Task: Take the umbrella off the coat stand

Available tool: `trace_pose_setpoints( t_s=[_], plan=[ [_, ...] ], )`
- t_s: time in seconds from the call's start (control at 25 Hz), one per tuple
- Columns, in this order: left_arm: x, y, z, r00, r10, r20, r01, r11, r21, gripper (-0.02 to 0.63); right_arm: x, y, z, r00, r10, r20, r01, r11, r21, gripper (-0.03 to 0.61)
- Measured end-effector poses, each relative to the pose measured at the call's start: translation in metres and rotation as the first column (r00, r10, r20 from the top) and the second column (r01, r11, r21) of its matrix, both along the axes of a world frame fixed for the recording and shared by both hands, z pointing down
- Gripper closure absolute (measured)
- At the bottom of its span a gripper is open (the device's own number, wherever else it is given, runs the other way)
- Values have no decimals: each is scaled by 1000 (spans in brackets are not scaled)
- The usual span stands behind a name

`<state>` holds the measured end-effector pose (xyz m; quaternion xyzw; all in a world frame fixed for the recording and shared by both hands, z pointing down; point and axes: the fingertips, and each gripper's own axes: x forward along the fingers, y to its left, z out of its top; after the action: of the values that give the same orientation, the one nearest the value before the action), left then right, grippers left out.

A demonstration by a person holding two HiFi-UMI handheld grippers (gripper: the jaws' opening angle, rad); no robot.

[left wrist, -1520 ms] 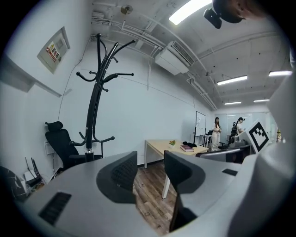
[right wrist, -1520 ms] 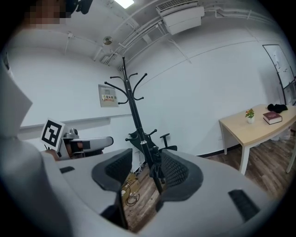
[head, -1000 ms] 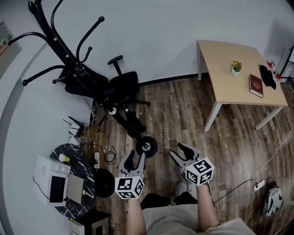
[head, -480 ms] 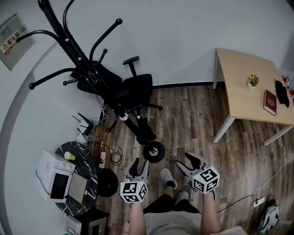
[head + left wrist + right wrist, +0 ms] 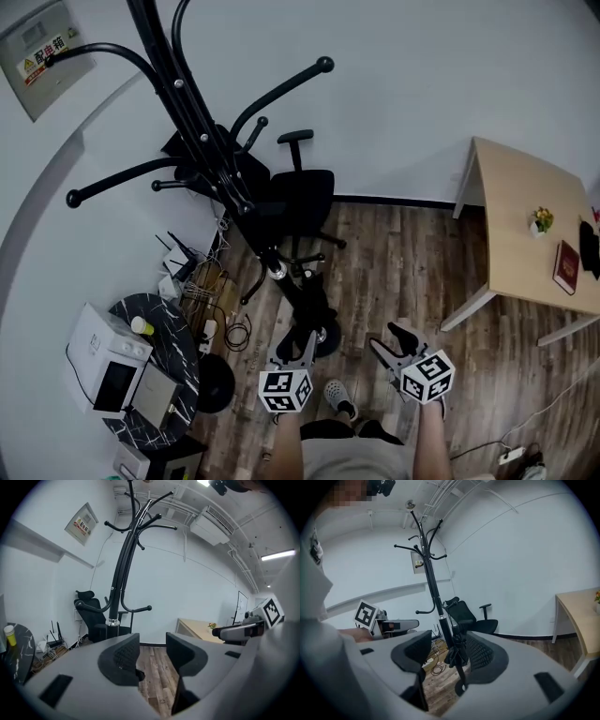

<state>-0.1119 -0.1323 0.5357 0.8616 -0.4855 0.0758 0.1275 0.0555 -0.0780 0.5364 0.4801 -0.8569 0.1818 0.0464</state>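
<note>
Black umbrella (image 5: pixel 456 653) hangs on coat stand (image 5: pixel 202 141); L gripper (image 5: pixel 298 337) apart, R gripper (image 5: pixel 385 337) just opened wider, both empty.

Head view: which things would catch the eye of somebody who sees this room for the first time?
The tall black coat stand by the white wall at upper left stands out first, its curved arms spreading wide. A folded black umbrella hangs low on its pole, with a black office chair just behind. At the right edge stands a light wooden table.
</note>
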Motion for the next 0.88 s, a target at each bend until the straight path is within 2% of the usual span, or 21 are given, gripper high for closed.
trace_pose_setpoints(
  t_s=[0.4,0.68,0.8,0.88],
  plan=[
    [-10,-85,-3,1000,-1,-14,2,1000,13,431,-31,-98,1,999,-34,-12,34,999,0,336],
    [-23,-109,15,1000,11,-18,-11,1000,-7,431,-57,-132,25,998,-56,-43,54,998,-42,339],
    [-19,-115,14,1000,20,7,-20,1000,1,431,-65,-142,32,997,-69,-47,66,996,-59,339],
    [-15,-120,11,1000,27,-2,-27,1000,1,431,-70,-150,36,996,-73,-42,70,995,-70,339]
  ],
)
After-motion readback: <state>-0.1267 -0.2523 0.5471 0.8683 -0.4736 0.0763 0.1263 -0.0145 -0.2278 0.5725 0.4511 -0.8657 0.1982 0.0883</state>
